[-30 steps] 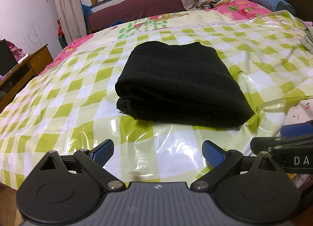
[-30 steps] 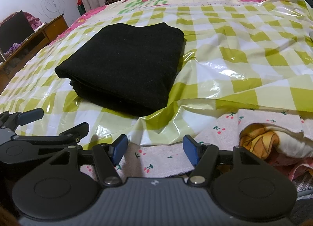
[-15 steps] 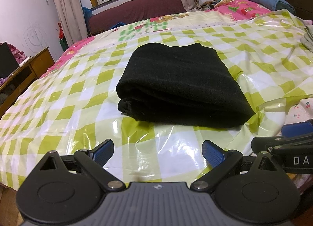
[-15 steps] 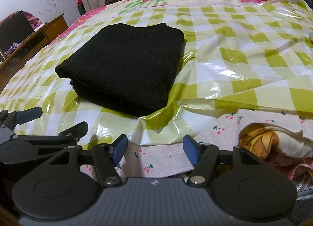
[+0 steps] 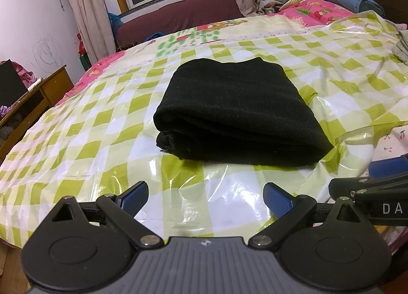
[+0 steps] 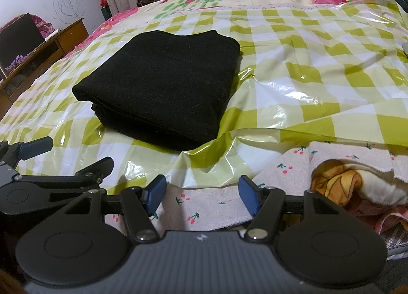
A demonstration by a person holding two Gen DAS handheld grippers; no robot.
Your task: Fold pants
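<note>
Black pants (image 5: 237, 113) lie folded into a thick, squarish bundle on a glossy green-and-white checked plastic sheet (image 5: 84, 125) spread over the bed — layered edges face the near left corner, top surface flat. Left gripper (image 5: 205, 198) hangs above the near edge of the sheet, jaws wide apart, blue pads (image 5: 134, 196) bare, nothing between them; the pants sit ahead of it, apart from the fingertips, roughly centred on the gap. Right gripper (image 6: 202, 193) likewise stands open and holds nothing; its blue pads (image 6: 248, 196) hover over a cherry-print cloth (image 6: 211, 207) at the bed's near margin, just short of the crumpled hem of the sheet. From this side the pants (image 6: 163, 82) lie ahead and to the left, well clear of the fingers. Each gripper shows in the other's view: the right one at the far right edge of the left camera (image 5: 369, 192), the left one at the lower left of the right camera (image 6: 38, 182) — the two side by side, near each other. Containers: a wooden bedside cabinet (image 5: 38, 100) left of the bed has an open shelf compartment; purple and grey soft items show inside, too dim to identify. A dark screen-like panel (image 6: 20, 36) stands on top of it. Blue folded bedding (image 5: 349, 1) rests at the far right of the bed.
</note>
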